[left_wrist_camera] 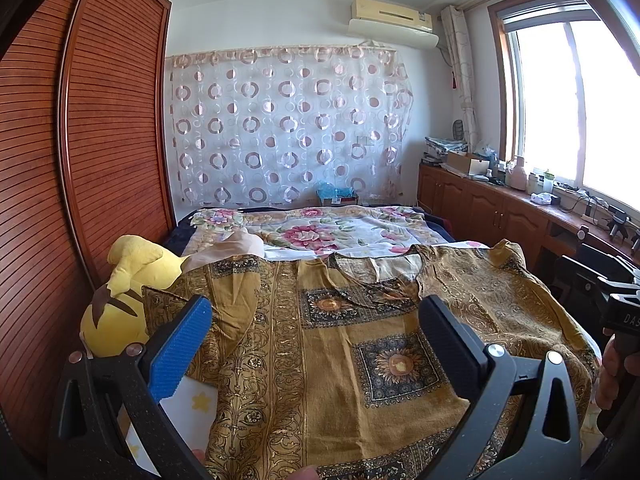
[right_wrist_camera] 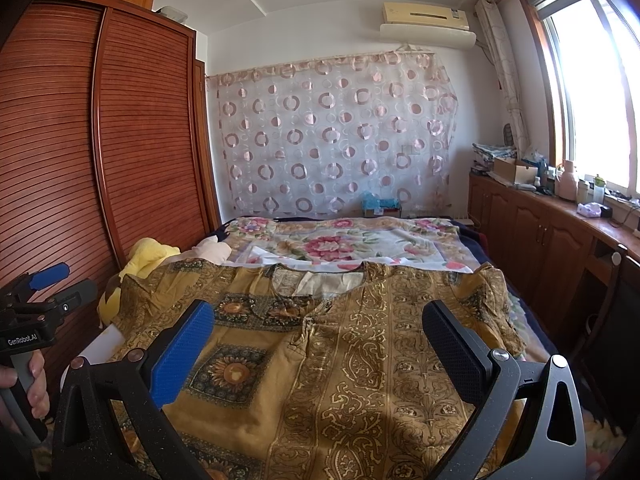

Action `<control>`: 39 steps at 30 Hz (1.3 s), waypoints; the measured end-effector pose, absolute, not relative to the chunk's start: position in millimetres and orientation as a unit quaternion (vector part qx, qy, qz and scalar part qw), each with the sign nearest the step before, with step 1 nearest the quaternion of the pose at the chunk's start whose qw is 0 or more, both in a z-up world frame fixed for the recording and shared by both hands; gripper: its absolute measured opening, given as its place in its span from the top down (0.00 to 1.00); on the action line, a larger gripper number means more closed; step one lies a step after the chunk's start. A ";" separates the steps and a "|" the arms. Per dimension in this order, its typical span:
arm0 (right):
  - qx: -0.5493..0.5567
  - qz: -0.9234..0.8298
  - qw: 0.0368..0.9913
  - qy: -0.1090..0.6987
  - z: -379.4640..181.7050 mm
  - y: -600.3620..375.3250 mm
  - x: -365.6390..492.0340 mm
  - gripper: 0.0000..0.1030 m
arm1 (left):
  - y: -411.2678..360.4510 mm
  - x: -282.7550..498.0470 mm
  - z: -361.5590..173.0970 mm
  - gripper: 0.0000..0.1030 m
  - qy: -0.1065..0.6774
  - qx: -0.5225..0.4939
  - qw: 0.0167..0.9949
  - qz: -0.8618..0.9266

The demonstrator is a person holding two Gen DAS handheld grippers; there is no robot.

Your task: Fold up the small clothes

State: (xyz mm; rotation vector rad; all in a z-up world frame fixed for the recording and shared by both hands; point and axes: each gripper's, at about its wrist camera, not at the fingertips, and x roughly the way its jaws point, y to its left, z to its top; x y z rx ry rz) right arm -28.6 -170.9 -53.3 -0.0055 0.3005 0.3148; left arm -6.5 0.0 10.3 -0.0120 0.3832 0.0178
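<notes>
Nearest, left gripper (left_wrist_camera: 316, 340): spread wide, pinching nothing, hovering above the lower body of the garment
Right gripper (right_wrist_camera: 318, 344): likewise spread wide, empty, poised over the front panel just below the neckline
Hands: a hand (right_wrist_camera: 28, 384) wrapped round the left tool's grip at the edge of the right view; part of the other hand (left_wrist_camera: 612, 376) at the right edge of the left view
Mustard paisley top (right_wrist_camera: 352, 364): laid face up and spread across the near end of the bed, neckline (right_wrist_camera: 316, 280) toward the far side, sleeves out to either side, not yet folded
Yellow plush toy (left_wrist_camera: 120, 292): just beside the left sleeve, touching or nearly under it
Floral bedspread (left_wrist_camera: 328, 236): beyond the neckline, covering the far half of the bed
Risk, judged: pinching only the top layer would drag the front off the back and leave a crooked fold; catching the bedspread with the hem would pull it along; left sleeve could snag on the plush toy
Risk, judged: rumpled right sleeve (right_wrist_camera: 488, 288) likely to fold in bunched unless smoothed
Hidden: hem cut off below both views; sleeve ends hard to make out; contact between left sleeve and toy unclear
Far wall: circle-print curtain (left_wrist_camera: 288, 128), louvred wardrobe (left_wrist_camera: 112, 128) at left, window cabinets at right
</notes>
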 end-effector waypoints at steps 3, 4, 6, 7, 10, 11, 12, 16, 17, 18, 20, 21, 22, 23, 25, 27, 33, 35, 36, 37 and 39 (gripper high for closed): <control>-0.003 0.157 0.976 0.149 -53.2 -170.5 -28.5 0.00 | -0.1 -6.5 10.4 0.00 0.190 -0.006 0.982 0.009; -0.003 0.156 0.976 0.149 -53.2 -170.6 -28.6 0.00 | 0.0 -6.4 11.0 0.00 0.190 -0.006 0.982 0.009; -0.002 0.157 0.976 0.149 -52.9 -170.4 -28.5 0.00 | -0.2 -6.6 10.4 0.00 0.190 -0.006 0.982 0.009; -0.002 0.157 0.976 0.149 -53.0 -170.5 -28.6 0.00 | -0.2 -6.5 10.6 0.00 0.190 -0.006 0.982 0.009; -0.002 0.157 0.976 0.149 -52.9 -170.2 -28.6 0.00 | -0.2 -5.7 12.3 0.00 0.191 -0.006 0.982 0.009; -0.002 0.157 0.976 0.149 -52.9 -170.0 -28.8 0.00 | -0.5 -6.1 11.5 0.00 0.190 -0.006 0.982 0.009; -0.002 0.158 0.976 0.149 -53.0 -169.9 -29.6 0.00 | -0.6 -5.8 13.5 0.00 0.190 -0.006 0.982 0.009; -0.002 0.161 0.975 0.152 -55.1 -168.9 -27.9 0.00 | 0.0 -4.7 14.2 0.00 0.194 -0.007 0.981 0.008; -0.002 0.163 0.975 0.154 -56.2 -168.5 -25.8 0.00 | 1.0 -3.7 14.2 0.00 0.196 -0.008 0.981 0.009; -0.001 0.167 0.973 0.157 -57.5 -168.6 -24.2 0.00 | 2.4 -2.6 13.0 0.00 0.199 -0.009 0.980 0.010; -0.002 0.172 0.971 0.163 -60.2 -168.2 -22.6 0.00 | 5.3 -2.4 8.6 0.00 0.204 -0.010 0.979 0.013; -0.003 0.175 0.971 0.165 -61.6 -167.3 -21.6 0.00 | 7.7 -1.0 7.3 0.00 0.207 -0.011 0.978 0.015; -0.004 0.176 0.970 0.167 -62.7 -166.7 -20.9 0.00 | 10.6 0.1 5.4 0.00 0.210 -0.013 0.978 0.015; -0.005 0.178 0.969 0.170 -64.2 -165.5 -19.7 0.00 | 13.5 0.2 1.1 0.00 0.211 -0.017 0.977 0.014; -0.007 0.181 0.968 0.174 -65.8 -164.8 -17.2 0.00 | 21.0 2.3 -6.3 0.00 0.215 -0.022 0.976 0.014; -0.009 0.184 0.966 0.180 -67.1 -164.1 -13.7 0.00 | 26.3 3.6 -12.0 0.00 0.219 -0.025 0.975 0.017; -0.014 0.193 0.961 0.199 -75.5 -159.1 -1.8 0.00 | 45.7 9.4 -31.7 0.00 0.235 -0.026 0.971 0.030; -0.016 0.197 0.958 0.206 -78.6 -158.2 2.5 0.00 | 52.8 11.4 -37.8 0.00 0.241 -0.023 0.970 0.034; -0.017 0.199 0.957 0.211 -80.4 -157.3 6.2 0.00 | 57.6 12.4 -40.9 0.00 0.245 -0.024 0.969 0.035; -0.018 0.201 0.955 0.216 -82.2 -156.4 9.2 0.00 | 61.4 13.1 -43.6 0.00 0.247 -0.024 0.968 0.034; -0.021 0.205 0.953 0.224 -84.3 -153.7 15.0 0.00 | 69.0 14.6 -47.8 0.00 0.251 -0.025 0.967 0.032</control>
